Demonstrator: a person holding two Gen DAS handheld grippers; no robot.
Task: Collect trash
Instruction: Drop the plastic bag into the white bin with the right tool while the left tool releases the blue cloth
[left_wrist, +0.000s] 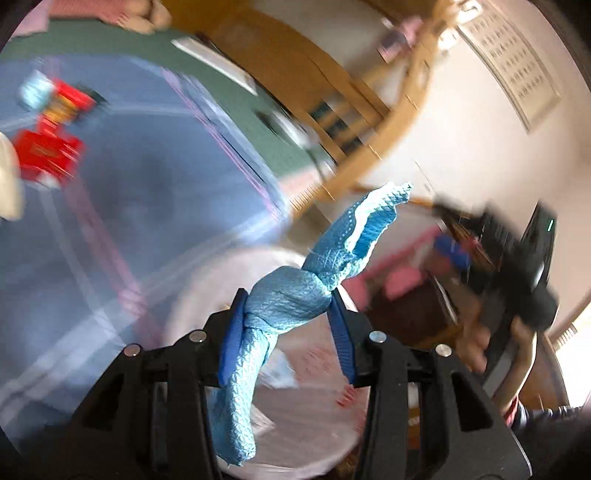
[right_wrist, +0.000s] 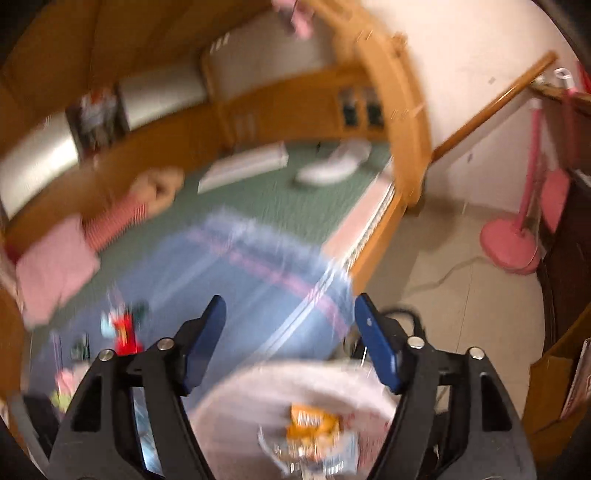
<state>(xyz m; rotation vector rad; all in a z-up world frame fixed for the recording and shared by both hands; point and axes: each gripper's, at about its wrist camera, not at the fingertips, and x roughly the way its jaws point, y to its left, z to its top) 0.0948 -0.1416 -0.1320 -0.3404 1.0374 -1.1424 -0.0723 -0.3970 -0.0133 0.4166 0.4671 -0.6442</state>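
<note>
Left gripper (left_wrist: 290, 328) is clamped on a twisted blue cloth (left_wrist: 295, 291) above the white trash bag (left_wrist: 207, 306); right gripper (right_wrist: 291, 343) gapes empty. A mistimed release could drop it on the blue blanket (left_wrist: 147, 192).

left wrist cam: sits right behind the left gripper (left_wrist: 288, 332), tilted down, rolled sideways, close over the white bin (left_wrist: 207, 295)
right wrist cam: behind the right gripper (right_wrist: 291, 343), angled down over the same bin (right_wrist: 240, 391)
shared: blue blanket (left_wrist: 129, 184), green bed, wooden frame
</note>
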